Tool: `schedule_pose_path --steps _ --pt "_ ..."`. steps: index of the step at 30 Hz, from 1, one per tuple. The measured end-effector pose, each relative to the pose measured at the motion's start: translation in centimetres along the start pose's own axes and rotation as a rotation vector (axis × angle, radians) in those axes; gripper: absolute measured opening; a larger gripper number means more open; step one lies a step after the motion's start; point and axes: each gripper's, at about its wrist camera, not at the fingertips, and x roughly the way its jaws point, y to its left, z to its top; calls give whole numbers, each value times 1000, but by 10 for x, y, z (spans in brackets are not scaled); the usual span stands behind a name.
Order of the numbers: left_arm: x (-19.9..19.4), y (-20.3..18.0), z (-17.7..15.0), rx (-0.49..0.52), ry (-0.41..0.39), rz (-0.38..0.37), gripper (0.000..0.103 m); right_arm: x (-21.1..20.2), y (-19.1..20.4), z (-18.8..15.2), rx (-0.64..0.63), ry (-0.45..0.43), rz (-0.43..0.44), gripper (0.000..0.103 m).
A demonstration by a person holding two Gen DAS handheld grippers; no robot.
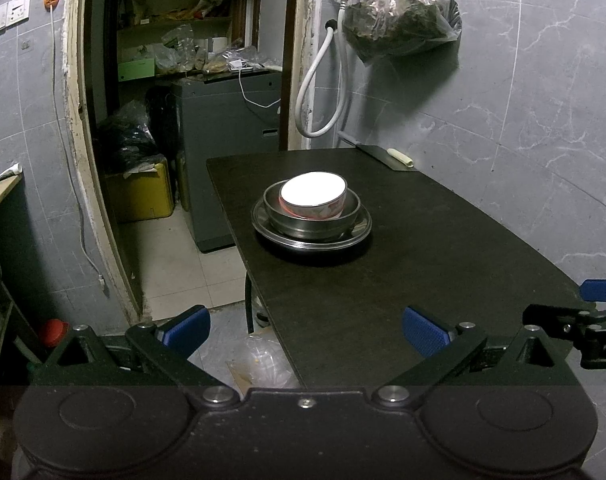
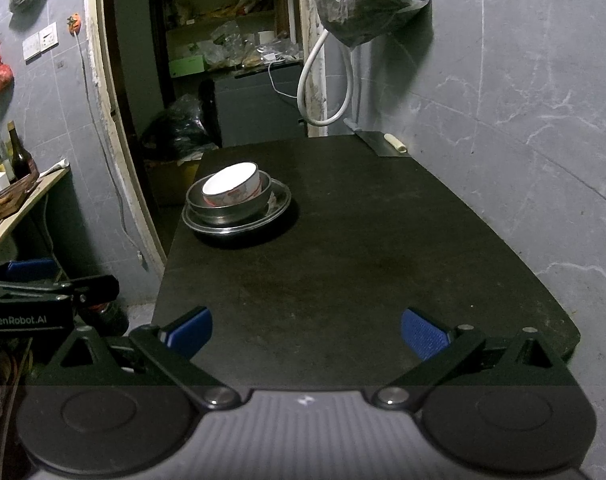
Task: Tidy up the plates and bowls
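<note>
On the black table (image 1: 423, 248), a white bowl (image 1: 313, 196) sits mouth-up, slightly tilted, inside a steel bowl (image 1: 315, 224) stacked on a steel plate (image 1: 263, 228) toward the far-left side. The left gripper (image 1: 305, 330) and right gripper (image 2: 307, 332) hang near the table's near edge, jaws spread wide, holding nothing.

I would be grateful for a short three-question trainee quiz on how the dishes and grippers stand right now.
1. True or false: the white bowl sits inside the metal bowl.
2. What lies under the metal bowl? A) a metal plate B) a cutting board C) a towel
3. Fill in: the left gripper and the right gripper are both ____ and hold nothing.

Key: 1 true. 2 A, the metal plate on the black table. 3 open.
</note>
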Motion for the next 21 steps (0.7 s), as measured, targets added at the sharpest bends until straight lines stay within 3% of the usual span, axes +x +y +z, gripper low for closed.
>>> schedule_pose_path --steps 21 --pt "1 0 -3 -1 1 1 102 0 0 -1 1 -2 -2 103"
